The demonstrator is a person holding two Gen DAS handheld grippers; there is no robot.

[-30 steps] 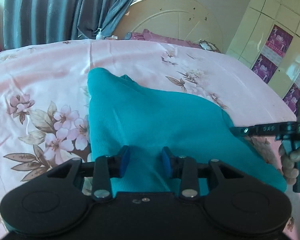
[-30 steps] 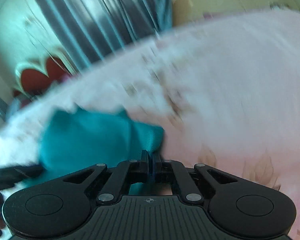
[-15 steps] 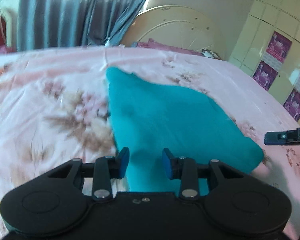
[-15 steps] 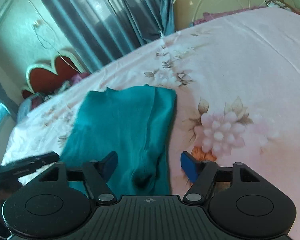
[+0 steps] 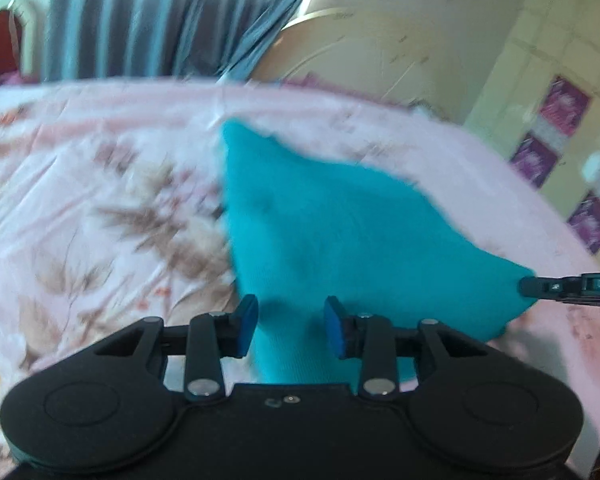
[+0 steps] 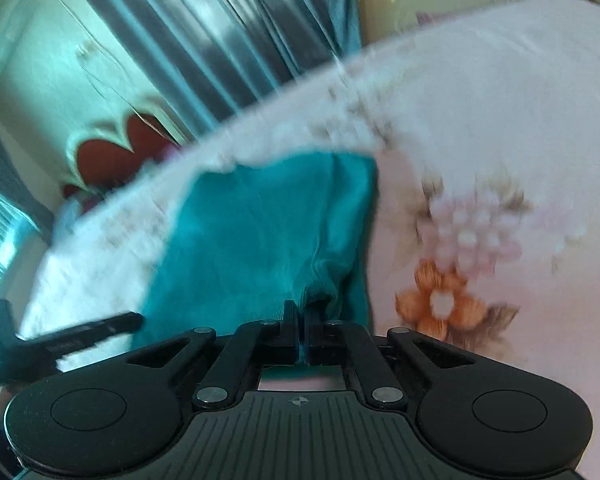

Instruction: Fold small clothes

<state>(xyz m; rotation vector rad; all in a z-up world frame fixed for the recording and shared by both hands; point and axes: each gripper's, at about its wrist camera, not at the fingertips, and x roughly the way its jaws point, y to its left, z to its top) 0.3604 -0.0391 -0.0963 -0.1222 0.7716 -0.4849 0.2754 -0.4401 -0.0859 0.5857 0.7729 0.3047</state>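
1. One large surface takes up most of both views: the bed's pink floral bedsheet (image 5: 100,208), with the teal garment (image 5: 340,232) lying flat near its middle, already narrowed to a folded panel.
2. Relative to the garment, open sheet spreads on every side. There is bare flowered cloth to its left in the left wrist view and to its right in the right wrist view, so there is free room to lay a fold either way. The striped curtain (image 6: 240,40) and cream headboard (image 5: 360,52) stand well beyond the garment's far edge.
3. The right gripper (image 6: 300,316) has just changed. Half a second ago its jaws stood wide over the garment's near corner; they have just closed, and teal fabric is now bunched between the pads. I judge this to be a fresh grasp, ready for the next fold.
4. The left gripper (image 5: 290,326) has its jaws partly open, blue pads either side of the garment's near edge with cloth between them. The pads do not seem to press on it, though blur makes this uncertain.
5. The garment's near hem runs between the two grippers. Its far edge, toward the curtain, lies free and is the likely target.
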